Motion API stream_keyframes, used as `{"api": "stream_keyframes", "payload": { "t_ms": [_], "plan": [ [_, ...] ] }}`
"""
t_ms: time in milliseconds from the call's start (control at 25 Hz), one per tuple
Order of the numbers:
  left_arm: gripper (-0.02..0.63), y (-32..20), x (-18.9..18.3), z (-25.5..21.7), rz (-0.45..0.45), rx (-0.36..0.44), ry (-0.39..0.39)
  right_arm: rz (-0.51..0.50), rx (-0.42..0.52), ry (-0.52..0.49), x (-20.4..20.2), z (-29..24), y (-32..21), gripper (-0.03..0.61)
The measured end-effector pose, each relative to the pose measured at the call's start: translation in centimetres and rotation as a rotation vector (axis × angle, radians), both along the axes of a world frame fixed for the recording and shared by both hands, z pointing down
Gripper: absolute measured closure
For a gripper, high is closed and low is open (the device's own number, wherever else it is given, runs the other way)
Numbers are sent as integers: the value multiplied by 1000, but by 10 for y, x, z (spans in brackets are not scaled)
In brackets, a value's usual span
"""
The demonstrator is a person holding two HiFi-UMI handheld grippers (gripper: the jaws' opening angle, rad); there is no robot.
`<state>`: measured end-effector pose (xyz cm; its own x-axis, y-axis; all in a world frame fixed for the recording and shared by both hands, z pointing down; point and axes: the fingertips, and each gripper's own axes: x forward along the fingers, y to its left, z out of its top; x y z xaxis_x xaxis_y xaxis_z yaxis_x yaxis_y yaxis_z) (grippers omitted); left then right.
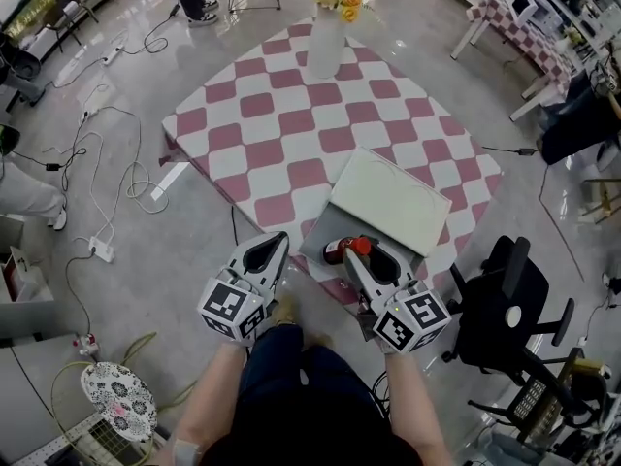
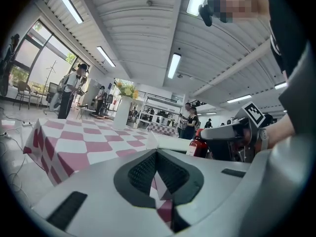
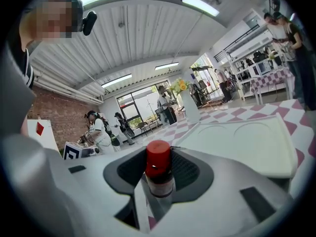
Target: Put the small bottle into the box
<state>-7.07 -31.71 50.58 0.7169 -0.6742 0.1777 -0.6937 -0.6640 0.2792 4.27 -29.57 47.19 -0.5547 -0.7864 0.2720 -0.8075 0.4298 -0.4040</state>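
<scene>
Pink-and-white checked cloth [image 1: 281, 134] covers a low table on a glossy grey floor, with a white vase [image 1: 325, 42] of flowers at its far edge. Near the front edge sits the box [image 1: 315, 248], its pale lid [image 1: 388, 202] swung open behind the grey base. The right gripper [image 1: 357, 257] is clamped on the small bottle [image 1: 340, 251], a dark bottle with a red cap, held upright between the pads over the box's base. Whether it touches the bottom is hard to tell. The left gripper [image 1: 275, 246] hangs just left of the box at the table's edge, jaws together with nothing between them.
</scene>
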Motion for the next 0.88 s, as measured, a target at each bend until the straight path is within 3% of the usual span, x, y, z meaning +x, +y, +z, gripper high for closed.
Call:
{"api": "stream_keyframes", "payload": {
  "t_ms": [880],
  "plan": [
    [614, -12, -4, 32, 54, -54, 1, -90, -49, 152, -35, 38, -25, 431]
  ]
}}
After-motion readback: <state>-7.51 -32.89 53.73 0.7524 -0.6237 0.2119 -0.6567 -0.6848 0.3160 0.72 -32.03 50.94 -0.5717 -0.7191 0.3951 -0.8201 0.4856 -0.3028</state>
